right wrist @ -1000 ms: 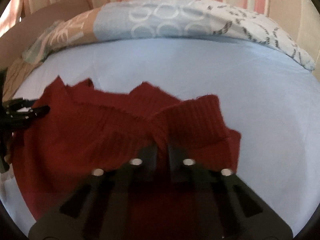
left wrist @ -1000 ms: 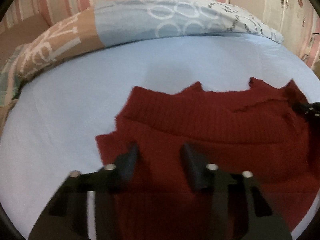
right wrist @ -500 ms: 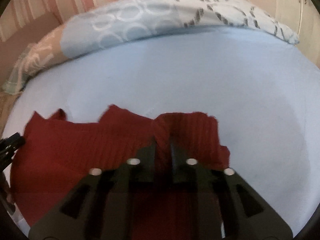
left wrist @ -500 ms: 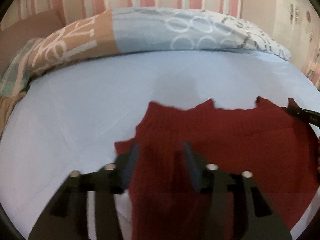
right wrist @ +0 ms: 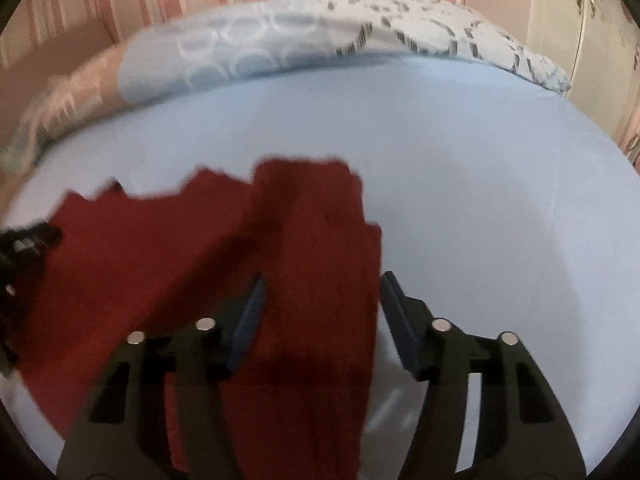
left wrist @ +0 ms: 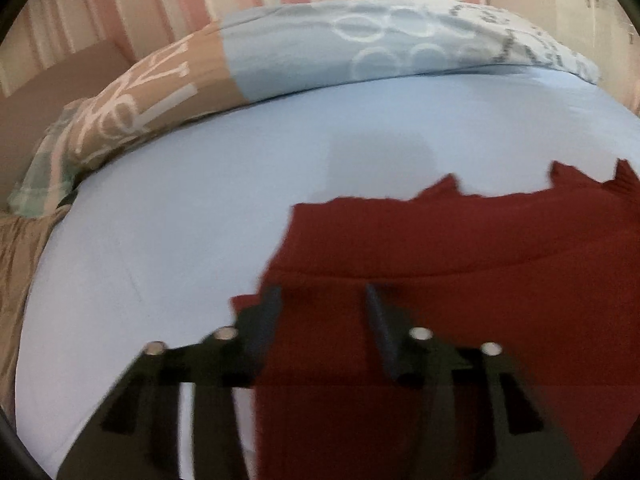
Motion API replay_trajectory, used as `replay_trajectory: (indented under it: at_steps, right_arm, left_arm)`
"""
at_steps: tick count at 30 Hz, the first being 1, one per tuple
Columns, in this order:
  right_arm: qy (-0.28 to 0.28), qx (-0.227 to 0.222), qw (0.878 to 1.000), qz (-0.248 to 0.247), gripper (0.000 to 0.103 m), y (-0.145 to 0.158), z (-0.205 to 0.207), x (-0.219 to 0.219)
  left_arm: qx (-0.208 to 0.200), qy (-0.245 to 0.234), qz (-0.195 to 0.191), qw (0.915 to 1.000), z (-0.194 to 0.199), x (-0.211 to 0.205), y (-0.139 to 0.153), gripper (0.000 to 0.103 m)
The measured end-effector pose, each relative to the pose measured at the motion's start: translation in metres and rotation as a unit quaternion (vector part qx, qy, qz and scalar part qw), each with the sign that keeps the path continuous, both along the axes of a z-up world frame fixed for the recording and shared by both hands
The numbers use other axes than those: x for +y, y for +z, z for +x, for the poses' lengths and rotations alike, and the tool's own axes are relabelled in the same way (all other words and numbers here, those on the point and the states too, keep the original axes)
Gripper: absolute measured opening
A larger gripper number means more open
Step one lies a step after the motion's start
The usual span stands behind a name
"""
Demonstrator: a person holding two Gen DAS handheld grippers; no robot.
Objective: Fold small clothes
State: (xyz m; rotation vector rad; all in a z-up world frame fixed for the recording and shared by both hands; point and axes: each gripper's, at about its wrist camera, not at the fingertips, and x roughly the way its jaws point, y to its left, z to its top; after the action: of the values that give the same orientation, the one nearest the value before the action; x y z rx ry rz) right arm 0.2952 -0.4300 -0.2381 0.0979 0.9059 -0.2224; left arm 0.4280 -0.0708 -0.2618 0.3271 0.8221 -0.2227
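Dark red ribbed knit garment (right wrist: 320, 264) is spread on the pale blue bed sheet (right wrist: 480, 184). A folded strip runs lengthwise away between the right tongs (right wrist: 320, 296), just opened, unpinched. Left tongs (left wrist: 320, 300), just narrowed, gape over its left edge.

We see the left gripper (left wrist: 322, 300) and right gripper (right wrist: 322, 288): black frames, silver studs, dark-blue pads.
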Motion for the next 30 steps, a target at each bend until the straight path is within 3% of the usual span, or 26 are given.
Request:
replay_trajectory:
  at_steps: [2,5,6,9,12,14,16,19,21,27,30]
  right_arm:
    - [-0.017,-0.009,1.0,-0.005,0.057,-0.003,-0.005,-0.006]
    - [-0.044,-0.023,0.998,0.034,0.058,-0.008,-0.012,-0.024]
    - [-0.051,-0.027,0.997,0.057,0.06,-0.011,-0.015,-0.031]
    - [-0.04,-0.047,0.993,0.102,0.058,-0.007,-0.023,-0.038]
    - [0.004,-0.095,0.994,0.054,0.06,0.028,-0.037,-0.007]
    - [0.048,-0.115,0.992,0.017,0.074,0.045,-0.04,0.029]
    - [0.089,-0.112,0.99,-0.006,0.077,0.047,-0.035,0.065]
    - [0.139,-0.077,0.987,-0.033,0.076,0.023,-0.016,0.112]
    - [0.145,-0.061,0.987,-0.028,0.076,0.011,-0.009,0.119]
    - [0.085,-0.04,0.996,0.012,0.076,-0.005,-0.007,0.085]
    - [0.049,-0.04,0.998,0.011,0.069,-0.003,-0.014,0.058]
  left_arm:
    - [0.001,0.003,-0.005,1.0,0.002,0.006,0.0,0.038]
    - [-0.025,0.021,0.011,0.9994,-0.002,0.008,0.003,0.038]
    - [-0.027,0.033,0.012,0.999,-0.002,0.013,0.002,0.047]
    - [-0.006,0.047,-0.029,0.9985,0.003,0.03,0.005,0.054]
    - [-0.025,0.036,-0.019,0.9989,-0.009,0.028,0.021,0.066]
    - [-0.056,0.019,0.002,0.9982,-0.029,0.015,0.037,0.081]
    - [-0.064,0.006,0.004,0.9979,-0.046,0.003,0.043,0.083]
    - [-0.063,-0.025,0.016,0.9976,-0.069,-0.021,0.036,0.084]
    - [-0.054,-0.035,0.028,0.9975,-0.076,-0.033,0.023,0.084]
    - [-0.017,-0.019,-0.01,0.9996,-0.073,-0.023,0.0,0.088]
    - [-0.014,-0.009,-0.026,0.9995,-0.072,-0.013,-0.001,0.089]
